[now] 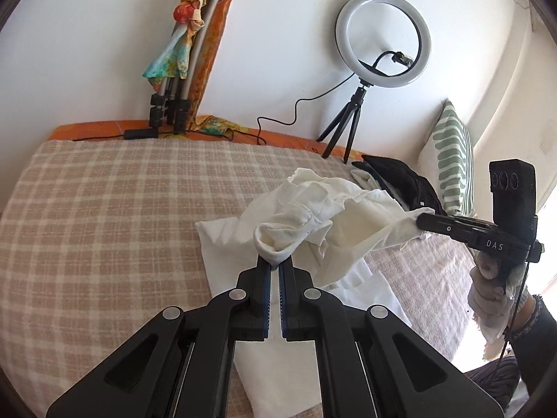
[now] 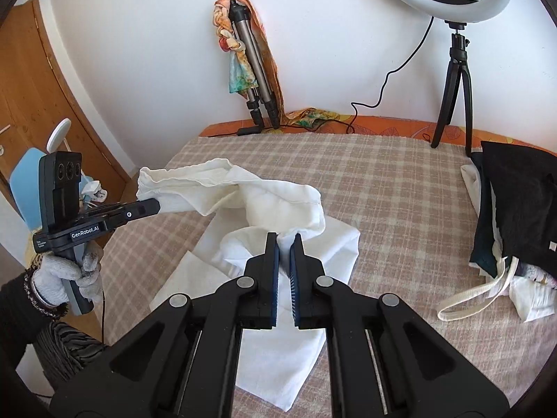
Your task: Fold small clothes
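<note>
**White garment held up between both grippers over the bed**

Nearest you, at lower centre of the left wrist view, your left gripper (image 1: pixel 275 261) is clamped on a rolled edge of the white garment (image 1: pixel 323 216); the blue pads nearly meet, with cloth pinched at the tips. At lower centre of the right wrist view, your right gripper (image 2: pixel 284 240) pinches another edge of the same garment (image 2: pixel 278 202), its jaws drawn in on the fabric.

The garment hangs between the two grips as a slack, crumpled span, lifted above the checked bedspread (image 1: pixel 104 209), with its lower part trailing onto a flat white cloth (image 2: pixel 278 358) spread beneath. Its long axis runs from one gripper to the other: left to right across the middle of the left wrist view, where the right gripper sits at the right edge. Each gripper already holds its own end, so neither is nearer. My judgement is that the coming move depends on drawing those ends apart along that axis to take out the sag before laying it down.

Further off, at the right of the right wrist view, a pile of dark clothes (image 2: pixel 515 209) waits, well apart from the garment. Beyond, near the wall, stands a ring light (image 1: pixel 383 40) and a folded tripod (image 1: pixel 188 69).
</note>
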`<state>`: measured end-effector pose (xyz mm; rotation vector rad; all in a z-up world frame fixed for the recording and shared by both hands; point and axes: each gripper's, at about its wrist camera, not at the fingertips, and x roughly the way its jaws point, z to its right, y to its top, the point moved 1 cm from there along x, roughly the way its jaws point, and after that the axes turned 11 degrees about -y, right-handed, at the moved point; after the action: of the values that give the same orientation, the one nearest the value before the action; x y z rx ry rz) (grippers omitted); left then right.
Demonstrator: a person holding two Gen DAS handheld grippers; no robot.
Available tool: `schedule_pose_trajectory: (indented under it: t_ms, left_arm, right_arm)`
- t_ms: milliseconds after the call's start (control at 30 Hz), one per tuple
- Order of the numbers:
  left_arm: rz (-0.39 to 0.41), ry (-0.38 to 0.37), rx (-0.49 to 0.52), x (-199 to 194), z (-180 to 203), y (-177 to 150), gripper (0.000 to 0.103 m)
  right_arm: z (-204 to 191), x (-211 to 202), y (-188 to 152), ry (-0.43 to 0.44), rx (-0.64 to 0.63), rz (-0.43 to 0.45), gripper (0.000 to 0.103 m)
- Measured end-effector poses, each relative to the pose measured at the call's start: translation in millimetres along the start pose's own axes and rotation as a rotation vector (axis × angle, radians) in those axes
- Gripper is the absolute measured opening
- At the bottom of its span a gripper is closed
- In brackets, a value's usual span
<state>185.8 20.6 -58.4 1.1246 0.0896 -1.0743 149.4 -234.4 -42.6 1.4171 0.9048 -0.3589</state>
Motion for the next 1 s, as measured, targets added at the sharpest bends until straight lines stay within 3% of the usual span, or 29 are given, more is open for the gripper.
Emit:
schedule_pose_trajectory:
  t_ms: [200, 367, 500, 567, 633, 700, 767, 900, 1000]
  left_arm:
    - [-0.065, 0.037, 0.031, -8.6, 10.6, -56.2, 0.003]
    - [-0.131, 0.069, 0.108, -16.5, 20.5, -84.0, 0.003]
    - [-0.166, 0.09, 0.106, -29.1, 18.9, -98.9, 0.011]
    - [-0.132, 0.063, 0.037, -38.6, 10.8, -97.2, 0.015]
    - [-0.102, 0.015, -0.071, -43.9, -1.0, -93.2, 0.026]
    - [-0.084, -0.033, -0.185, -43.6, -12.4, -91.0, 0.044]
    - [-0.084, -0.083, -0.287, -37.7, -21.7, -90.2, 0.045]
    - [-0.092, -0.135, -0.367, -26.3, -25.2, -91.7, 0.045]
    - [-0.116, -0.152, -0.385, -20.0, -20.0, -92.5, 0.045]
  right_arm:
    - [-13.0, -7.2, -59.1, -0.082, -0.055, -0.017, 0.007]
    - [-15.8, -20.5, -86.7, -0.141, -0.103, -0.007, 0.007]
    - [-9.8, -35.1, -97.9, -0.139, -0.097, -0.003, 0.007]
    - [-1.1, -40.1, -96.7, -0.118, -0.03, -0.017, 0.007]
    - [13.6, -39.6, -92.8, -0.057, 0.084, -0.037, 0.009]
    - [28.5, -35.2, -91.4, 0.021, 0.218, -0.063, 0.025]
    - [42.2, -27.4, -90.9, 0.063, 0.344, -0.084, 0.036]
    - [61.5, -9.4, -93.7, 0.175, 0.545, -0.142, 0.036]
    - [62.1, -5.0, -90.2, 0.164, 0.565, -0.132, 0.036]
